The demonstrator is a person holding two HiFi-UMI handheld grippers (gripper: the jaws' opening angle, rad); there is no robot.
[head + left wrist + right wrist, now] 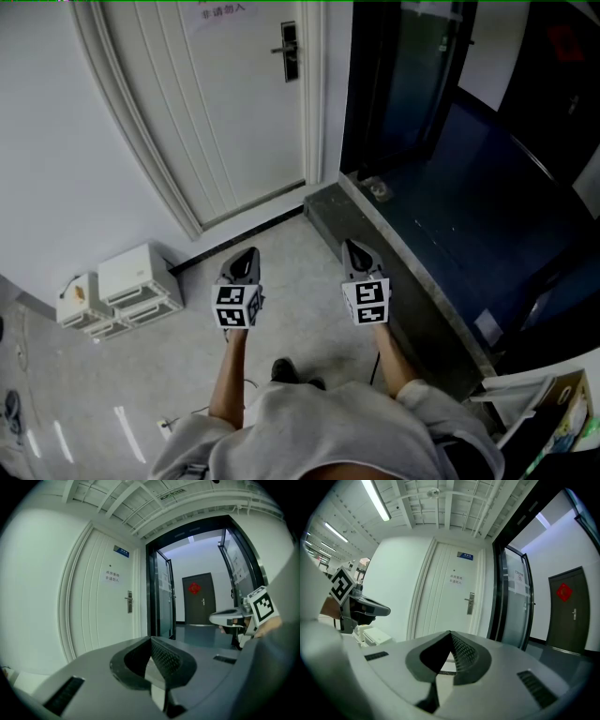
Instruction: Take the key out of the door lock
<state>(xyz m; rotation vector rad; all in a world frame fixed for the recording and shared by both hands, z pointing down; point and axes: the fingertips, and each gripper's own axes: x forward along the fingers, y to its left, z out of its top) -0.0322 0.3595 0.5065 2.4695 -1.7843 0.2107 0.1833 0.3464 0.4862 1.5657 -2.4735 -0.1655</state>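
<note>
A white door (220, 103) stands ahead with a dark lock plate and lever handle (288, 51) near its right edge; the lock plate (129, 601) also shows in the left gripper view and, as the lock (471, 603), in the right gripper view. No key can be made out at this distance. My left gripper (247, 255) and right gripper (356, 251) are held side by side above the floor, well short of the door. Both have their jaws together with nothing between them. Each gripper's marker cube (234, 306) faces the head camera.
White boxes (122, 291) sit on the floor against the wall at left. A dark glass door frame (375, 94) and a raised dark threshold (412, 272) lie to the right, opening onto a corridor with a far dark door (198, 598). A paper notice (111, 576) hangs on the white door.
</note>
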